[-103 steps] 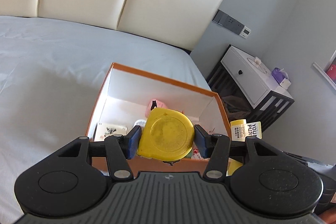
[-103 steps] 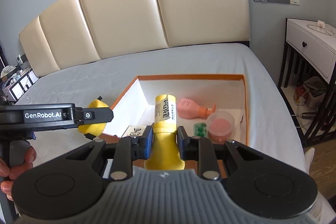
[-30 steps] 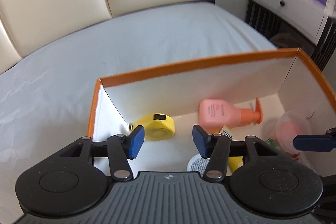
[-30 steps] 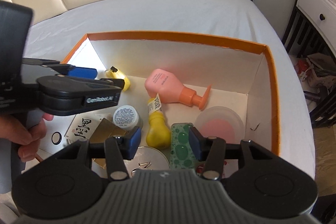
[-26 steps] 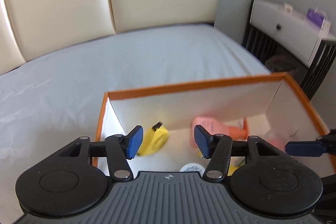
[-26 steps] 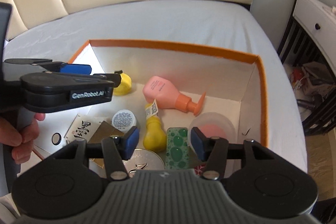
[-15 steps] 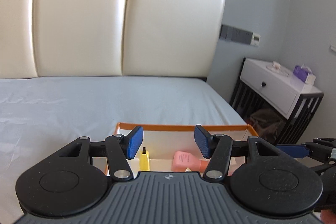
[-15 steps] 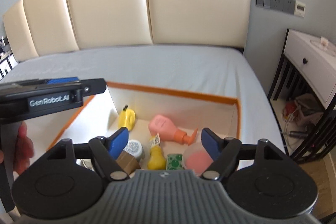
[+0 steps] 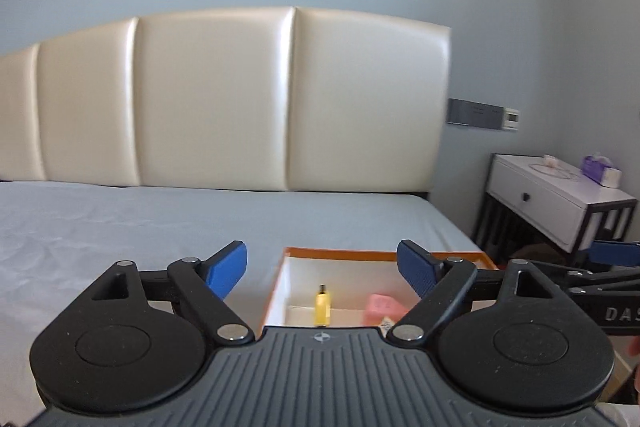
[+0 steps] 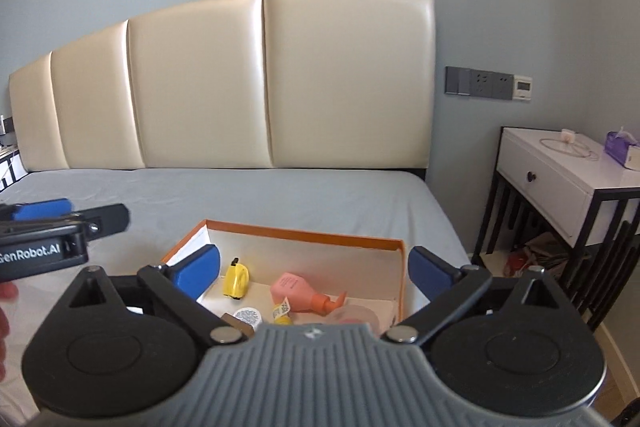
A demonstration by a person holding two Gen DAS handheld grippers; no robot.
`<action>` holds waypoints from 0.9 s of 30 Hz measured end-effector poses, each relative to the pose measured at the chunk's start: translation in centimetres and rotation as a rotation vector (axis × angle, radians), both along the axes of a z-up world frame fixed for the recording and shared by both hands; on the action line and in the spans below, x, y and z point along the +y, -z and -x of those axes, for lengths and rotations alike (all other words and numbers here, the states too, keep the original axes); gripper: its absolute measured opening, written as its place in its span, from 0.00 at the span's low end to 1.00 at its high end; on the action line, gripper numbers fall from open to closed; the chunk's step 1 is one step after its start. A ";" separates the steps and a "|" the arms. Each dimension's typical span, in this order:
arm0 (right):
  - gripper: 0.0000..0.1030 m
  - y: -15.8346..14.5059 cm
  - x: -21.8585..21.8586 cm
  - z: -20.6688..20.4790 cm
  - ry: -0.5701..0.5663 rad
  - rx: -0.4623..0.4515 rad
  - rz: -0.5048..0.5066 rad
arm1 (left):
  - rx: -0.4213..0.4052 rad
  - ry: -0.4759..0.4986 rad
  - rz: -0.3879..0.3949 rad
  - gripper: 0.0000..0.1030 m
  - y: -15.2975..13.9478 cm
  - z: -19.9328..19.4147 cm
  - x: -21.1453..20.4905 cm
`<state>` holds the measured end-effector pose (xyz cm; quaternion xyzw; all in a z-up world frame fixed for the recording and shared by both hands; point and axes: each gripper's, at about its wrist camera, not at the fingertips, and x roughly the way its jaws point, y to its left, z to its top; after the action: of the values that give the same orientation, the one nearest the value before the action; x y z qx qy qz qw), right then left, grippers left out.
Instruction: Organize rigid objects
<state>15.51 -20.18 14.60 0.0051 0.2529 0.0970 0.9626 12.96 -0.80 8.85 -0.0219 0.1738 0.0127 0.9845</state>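
Both jaws have just been opening, and nothing sits between them. The left hand-held gripper (image 9: 322, 269) and right hand-held gripper (image 10: 314, 271) are wide and empty. The yellow tape measure (image 10: 236, 282) and yellow bottle (image 10: 281, 315) lie inside the orange box (image 10: 304, 235) on the bed (image 10: 240, 199). Next, I think, find something else to pack.

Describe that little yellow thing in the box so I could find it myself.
On the grey bed sits an orange-rimmed box with white walls. Near its far left corner, the yellow tape measure stands on edge, left of the pink pump bottle, bearing a small black tab on top.
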 end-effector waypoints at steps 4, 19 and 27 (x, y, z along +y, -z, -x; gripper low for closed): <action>0.97 -0.1 -0.2 2.6 -0.008 -0.026 0.002 | -0.002 -0.052 0.004 0.98 0.8 2.3 0.0; 0.97 3.8 0.1 7.1 -0.006 0.054 0.027 | 0.181 -0.103 0.045 1.00 6.2 5.7 -0.4; 0.97 4.5 -0.6 7.5 0.026 0.088 0.018 | 0.240 -0.079 0.018 1.00 7.2 6.1 -1.6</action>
<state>7.96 -20.78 10.11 0.0042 0.2957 0.0818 0.9518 6.86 -2.38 1.66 -0.0357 0.2895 0.0525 0.9551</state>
